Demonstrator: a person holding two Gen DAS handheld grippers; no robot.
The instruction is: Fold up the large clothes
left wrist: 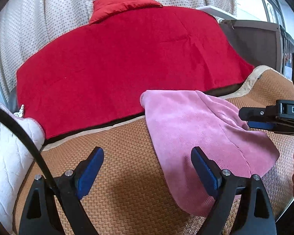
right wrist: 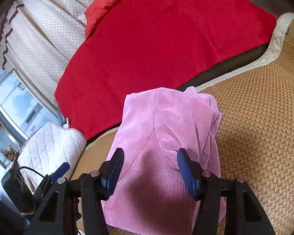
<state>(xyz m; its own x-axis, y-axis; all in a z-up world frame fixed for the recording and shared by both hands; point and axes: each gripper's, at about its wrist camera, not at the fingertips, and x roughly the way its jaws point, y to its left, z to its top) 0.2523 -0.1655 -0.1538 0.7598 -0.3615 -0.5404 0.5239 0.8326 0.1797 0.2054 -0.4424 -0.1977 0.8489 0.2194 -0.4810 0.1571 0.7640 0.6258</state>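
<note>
The left gripper and right gripper hover side by side, jaws spread wide, gripping nothing.

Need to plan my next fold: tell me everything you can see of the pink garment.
The pink garment is soft ribbed, corduroy-like fabric, already folded into a long, layered bundle with stacked edges on its right side. It lies flat on the woven mat, its far end overlapping the red blanket. Neither open gripper grips it.

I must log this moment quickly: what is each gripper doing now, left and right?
Left gripper: open, holding nothing, over the woven mat.
Right gripper: open, holding nothing, above the pink garment.
</note>
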